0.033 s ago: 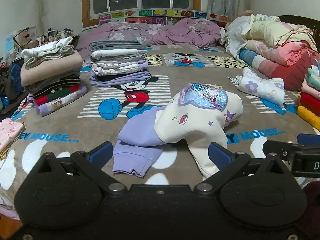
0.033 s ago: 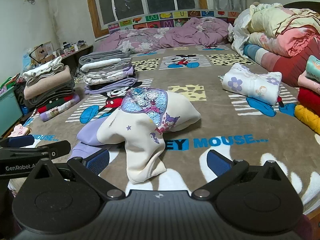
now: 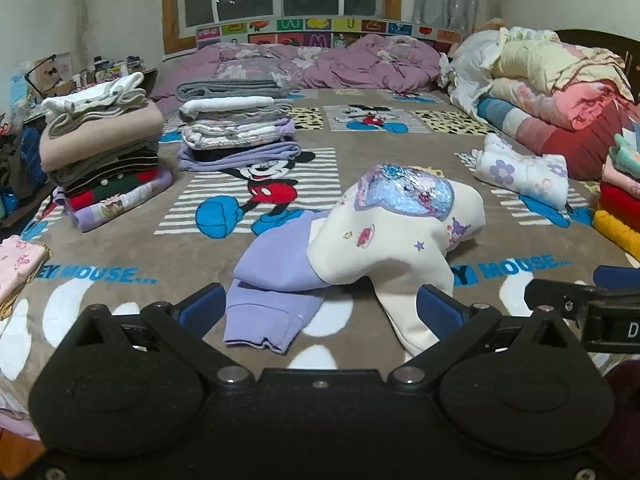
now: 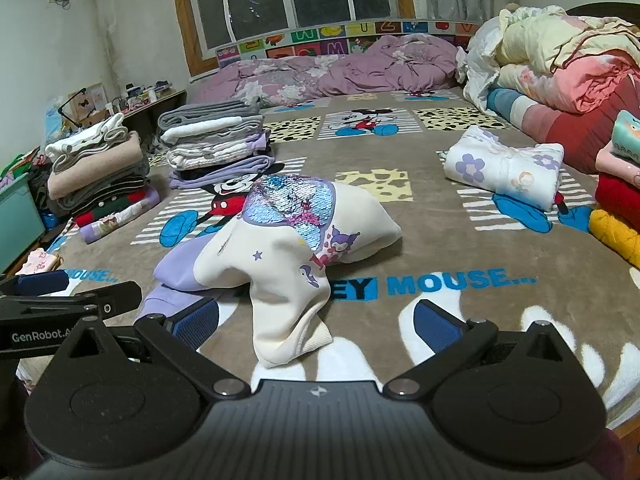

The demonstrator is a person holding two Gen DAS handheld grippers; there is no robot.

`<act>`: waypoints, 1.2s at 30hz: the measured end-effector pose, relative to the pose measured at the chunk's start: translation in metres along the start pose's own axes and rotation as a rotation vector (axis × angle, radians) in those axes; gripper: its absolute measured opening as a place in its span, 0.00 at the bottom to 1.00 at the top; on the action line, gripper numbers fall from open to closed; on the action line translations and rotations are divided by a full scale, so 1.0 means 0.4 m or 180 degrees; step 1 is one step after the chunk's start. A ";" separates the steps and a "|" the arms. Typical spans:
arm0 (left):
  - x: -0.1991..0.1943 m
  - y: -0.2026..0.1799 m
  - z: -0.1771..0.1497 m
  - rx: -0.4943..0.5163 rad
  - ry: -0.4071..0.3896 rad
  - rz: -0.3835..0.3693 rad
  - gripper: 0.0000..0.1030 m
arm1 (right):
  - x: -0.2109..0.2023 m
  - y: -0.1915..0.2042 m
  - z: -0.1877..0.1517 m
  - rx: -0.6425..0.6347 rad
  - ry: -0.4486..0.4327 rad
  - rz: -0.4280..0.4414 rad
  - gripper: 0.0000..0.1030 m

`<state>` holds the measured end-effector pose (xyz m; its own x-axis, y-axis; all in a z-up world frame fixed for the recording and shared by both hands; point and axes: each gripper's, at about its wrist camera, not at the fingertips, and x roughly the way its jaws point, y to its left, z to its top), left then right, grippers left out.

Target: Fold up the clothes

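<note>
Although most of the bed (image 3: 132,248) is seen, its near edge is hidden behind the black tong housings, and the sweatshirt's lower hem cannot be made out. A cream and lilac sweatshirt (image 4: 280,256) lies crumpled near the middle of the bed's near edge, just ahead of both tongs. The left tongs (image 3: 320,312) are spread fully, a lilac sleeve lying between the pads untouched. The right tongs (image 4: 316,320) are likewise spread wide, a cream sleeve cuff lying between the pads, with nothing gripped.
</note>
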<state>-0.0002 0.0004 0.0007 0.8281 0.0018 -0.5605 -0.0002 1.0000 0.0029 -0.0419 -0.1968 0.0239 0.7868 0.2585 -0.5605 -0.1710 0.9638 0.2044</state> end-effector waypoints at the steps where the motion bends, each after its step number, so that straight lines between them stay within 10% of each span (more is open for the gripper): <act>1: -0.001 0.001 0.001 0.0003 0.0001 0.0003 1.00 | 0.000 0.001 0.001 0.0009 -0.0006 0.0008 1.00; 36: 0.004 -0.007 -0.004 0.0039 0.0041 0.0008 1.00 | -0.005 0.000 0.000 -0.0013 -0.0012 -0.0004 1.00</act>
<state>0.0002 -0.0024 -0.0015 0.8208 0.0045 -0.5712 0.0046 0.9999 0.0145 -0.0434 -0.1973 0.0248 0.7893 0.2569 -0.5577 -0.1723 0.9644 0.2004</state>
